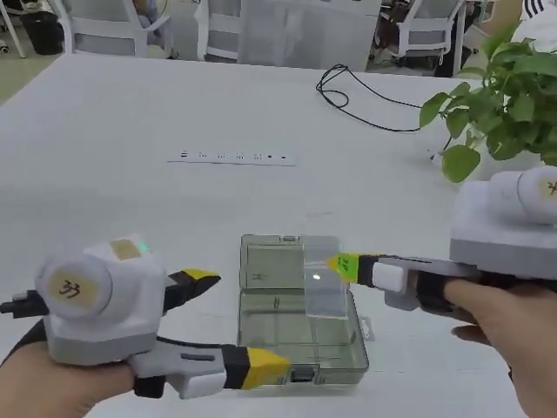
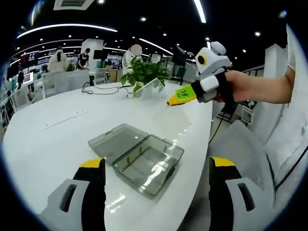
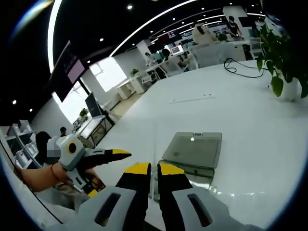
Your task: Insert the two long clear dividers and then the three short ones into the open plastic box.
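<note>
Left gripper: I have its jaws spread wide with nothing between them. It hangs by the near edge of the worktop. In the head view its lower yellow tip sits right at the box's near left corner; whether they touch I cannot tell.

Right gripper: I have its jaws pinched almost together on the clear divider, which they hold by its upper edge. It reaches in from the right.

Clear divider: it hangs upright from the right gripper, over the right part of the open plastic box. I cannot tell whether its lower edge touches the box, nor whether it is a long or a short one.

Open plastic box: it lies close to the worktop's near edge, and its lid is laid back flat on the far side. In the left gripper view it sits straight ahead between that gripper's jaws.

Power strip: it lies flat towards the middle of the worktop, well apart from the box.

Black cable: it is looped near the far edge.

Potted plant: it stands at the right edge.
</note>
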A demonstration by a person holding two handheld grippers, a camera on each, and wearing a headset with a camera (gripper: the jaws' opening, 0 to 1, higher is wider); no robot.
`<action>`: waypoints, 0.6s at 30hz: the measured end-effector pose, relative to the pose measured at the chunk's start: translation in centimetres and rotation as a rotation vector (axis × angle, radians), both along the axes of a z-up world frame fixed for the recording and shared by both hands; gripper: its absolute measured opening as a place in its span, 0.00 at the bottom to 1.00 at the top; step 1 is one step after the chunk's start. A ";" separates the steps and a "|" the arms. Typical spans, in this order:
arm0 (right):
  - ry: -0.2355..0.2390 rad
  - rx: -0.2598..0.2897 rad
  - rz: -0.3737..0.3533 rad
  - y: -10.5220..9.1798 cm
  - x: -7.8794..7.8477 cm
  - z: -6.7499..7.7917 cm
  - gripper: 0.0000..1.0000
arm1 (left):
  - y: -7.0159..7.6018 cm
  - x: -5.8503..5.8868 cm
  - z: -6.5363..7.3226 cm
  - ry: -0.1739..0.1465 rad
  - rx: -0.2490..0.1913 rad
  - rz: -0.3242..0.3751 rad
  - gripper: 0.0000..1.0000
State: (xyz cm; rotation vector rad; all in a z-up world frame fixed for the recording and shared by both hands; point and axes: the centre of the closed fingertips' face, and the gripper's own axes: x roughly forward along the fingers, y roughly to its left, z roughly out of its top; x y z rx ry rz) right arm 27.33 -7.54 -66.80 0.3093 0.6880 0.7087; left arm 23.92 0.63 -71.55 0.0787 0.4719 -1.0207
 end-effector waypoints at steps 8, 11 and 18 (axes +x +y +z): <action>0.116 -0.054 -0.041 -0.7 0.6 -1.2 0.07 | 0.5 -0.2 -1.2 -0.031 0.041 -0.080 1.00; 0.168 -0.094 -0.048 -0.8 0.7 -1.9 0.07 | 0.5 -0.4 -1.9 -0.032 0.057 -0.112 1.00; 0.273 -0.188 -0.069 -1.9 1.3 -4.7 0.07 | 0.8 -0.3 -3.2 -0.027 0.089 -0.145 1.00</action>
